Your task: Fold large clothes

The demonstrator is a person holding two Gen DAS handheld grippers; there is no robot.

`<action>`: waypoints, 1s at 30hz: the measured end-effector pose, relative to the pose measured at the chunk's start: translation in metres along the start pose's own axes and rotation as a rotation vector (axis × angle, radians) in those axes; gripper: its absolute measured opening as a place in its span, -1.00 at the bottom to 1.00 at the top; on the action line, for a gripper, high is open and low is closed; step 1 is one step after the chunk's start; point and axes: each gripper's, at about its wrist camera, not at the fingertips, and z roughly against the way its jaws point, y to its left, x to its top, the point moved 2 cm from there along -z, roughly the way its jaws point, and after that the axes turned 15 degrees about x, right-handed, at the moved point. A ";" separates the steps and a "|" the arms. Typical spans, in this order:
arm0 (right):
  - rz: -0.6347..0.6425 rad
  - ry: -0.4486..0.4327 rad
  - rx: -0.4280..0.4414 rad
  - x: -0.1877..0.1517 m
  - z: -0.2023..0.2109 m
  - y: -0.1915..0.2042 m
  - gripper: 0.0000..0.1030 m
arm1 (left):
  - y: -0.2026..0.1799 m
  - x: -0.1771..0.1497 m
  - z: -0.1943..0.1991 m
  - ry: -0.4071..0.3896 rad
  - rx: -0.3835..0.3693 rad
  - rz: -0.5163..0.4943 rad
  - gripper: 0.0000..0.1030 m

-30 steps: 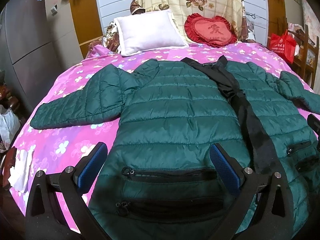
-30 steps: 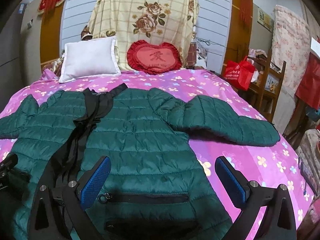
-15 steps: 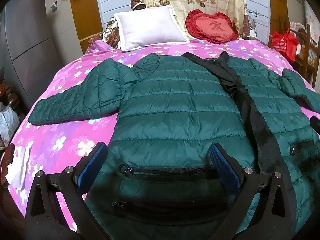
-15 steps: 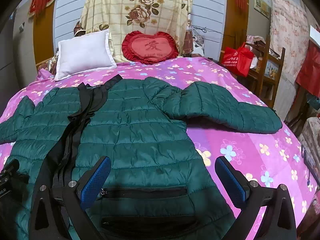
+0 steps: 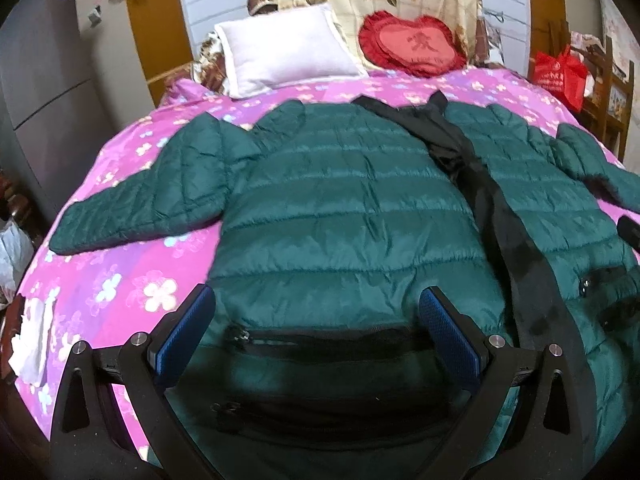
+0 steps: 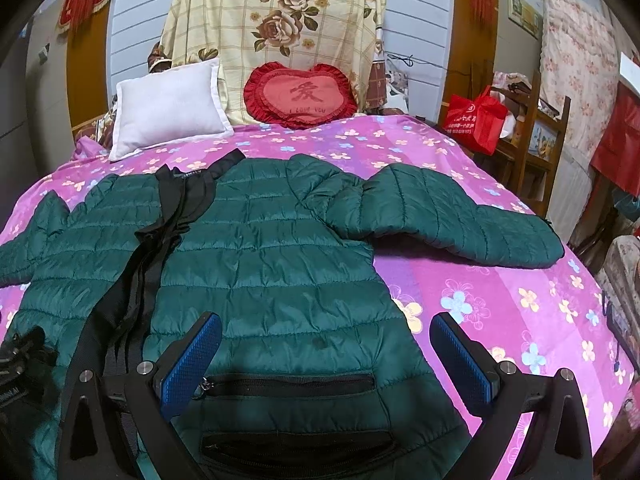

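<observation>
A dark green quilted jacket [image 5: 344, 216] lies spread flat, front up, on a pink flowered bedspread [image 5: 120, 280], with a black lining strip [image 5: 492, 208] down its open middle. Its left sleeve [image 5: 152, 200] stretches out to the side. In the right wrist view the same jacket [image 6: 272, 256] shows its right sleeve [image 6: 444, 216] out to the right. My left gripper [image 5: 318, 322] hovers open over the left hem, above a zip pocket [image 5: 320, 338]. My right gripper [image 6: 326, 348] hovers open over the right hem and its zip pocket [image 6: 288, 384]. Neither holds anything.
A white pillow [image 5: 288, 48] and a red heart cushion [image 5: 412, 46] lie at the head of the bed. A red bag [image 6: 478, 118] hangs on wooden shelving [image 6: 536, 148] at the right. Grey cabinets [image 5: 44, 92] stand left of the bed. White paper [image 5: 32, 336] lies at the bed's left edge.
Both grippers have moved slightly, so the jacket sits a little lower and closer in each view. Both stay open. The jacket itself has not moved.
</observation>
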 end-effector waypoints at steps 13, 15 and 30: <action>0.030 -0.071 0.053 0.006 0.016 0.008 1.00 | 0.012 0.003 0.006 -0.055 -0.109 0.091 0.99; 0.041 -0.086 0.064 0.006 0.019 0.011 1.00 | 0.014 0.004 0.007 -0.058 -0.123 0.097 0.99; 0.000 -0.084 0.144 0.000 0.014 0.009 1.00 | 0.010 -0.002 -0.009 0.038 -0.063 0.044 0.99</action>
